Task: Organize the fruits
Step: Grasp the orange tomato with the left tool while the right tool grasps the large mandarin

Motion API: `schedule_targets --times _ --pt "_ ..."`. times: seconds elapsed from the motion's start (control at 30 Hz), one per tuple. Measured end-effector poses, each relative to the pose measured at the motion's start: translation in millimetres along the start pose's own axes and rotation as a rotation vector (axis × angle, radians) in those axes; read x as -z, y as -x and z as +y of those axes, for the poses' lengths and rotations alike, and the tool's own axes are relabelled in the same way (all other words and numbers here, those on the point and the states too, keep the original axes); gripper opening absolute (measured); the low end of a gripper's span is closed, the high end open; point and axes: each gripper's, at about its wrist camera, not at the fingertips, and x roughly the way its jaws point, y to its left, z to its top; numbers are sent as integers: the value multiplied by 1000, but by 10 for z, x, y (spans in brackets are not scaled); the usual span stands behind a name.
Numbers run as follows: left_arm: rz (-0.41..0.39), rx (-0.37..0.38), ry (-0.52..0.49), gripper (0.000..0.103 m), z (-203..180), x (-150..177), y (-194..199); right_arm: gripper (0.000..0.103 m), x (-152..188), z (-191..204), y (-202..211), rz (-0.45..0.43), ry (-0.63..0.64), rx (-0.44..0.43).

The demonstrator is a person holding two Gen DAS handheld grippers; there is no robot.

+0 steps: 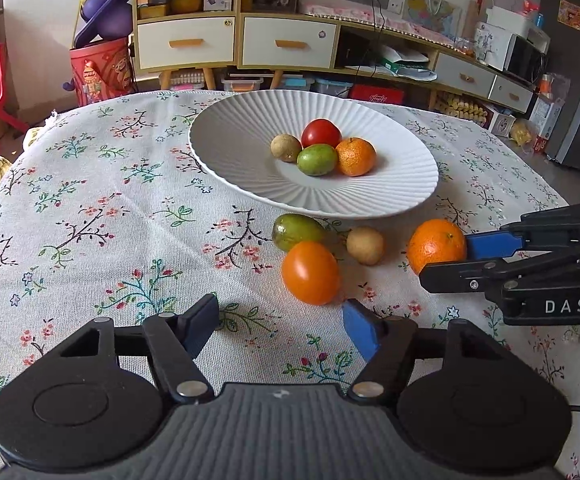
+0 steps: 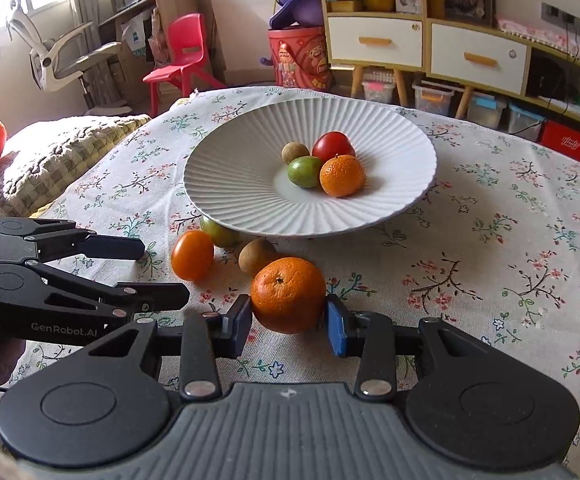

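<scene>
A white ribbed plate point(image 1: 241, 152) point(image 2: 241, 184) holds a red tomato point(image 1: 321, 132), a brown fruit point(image 1: 285, 147), a green fruit point(image 1: 317, 159) and a mandarin point(image 1: 356, 157). On the cloth in front lie a green fruit point(image 1: 296, 231), an orange tomato point(image 1: 310, 272) point(image 2: 192, 255), a brown fruit point(image 1: 365, 245) point(image 2: 255, 255) and a mandarin point(image 1: 436, 246) point(image 2: 287, 294). My right gripper point(image 2: 287, 320) point(image 1: 446, 254) is shut on that mandarin, which rests on the cloth. My left gripper point(image 1: 281, 326) point(image 2: 165, 272) is open and empty, just short of the orange tomato.
The table carries a floral cloth point(image 1: 89, 220). A cushion point(image 2: 61, 152) lies past its left edge. Cabinets point(image 1: 233, 40), a red chair point(image 2: 181, 56) and storage boxes stand behind the table.
</scene>
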Motion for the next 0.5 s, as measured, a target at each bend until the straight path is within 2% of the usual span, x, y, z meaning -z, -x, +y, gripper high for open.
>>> schedule_targets --times 0.17,0.33,0.5 --pt "-12 13 5 47 -51 -50 -41 36 13 -64 16 0 -11 9" --pt "-12 43 27 29 -70 -82 -75 36 22 -84 21 0 -16 13" --pt "-19 41 33 16 -83 -83 -85 36 29 -90 27 -1 -16 13"
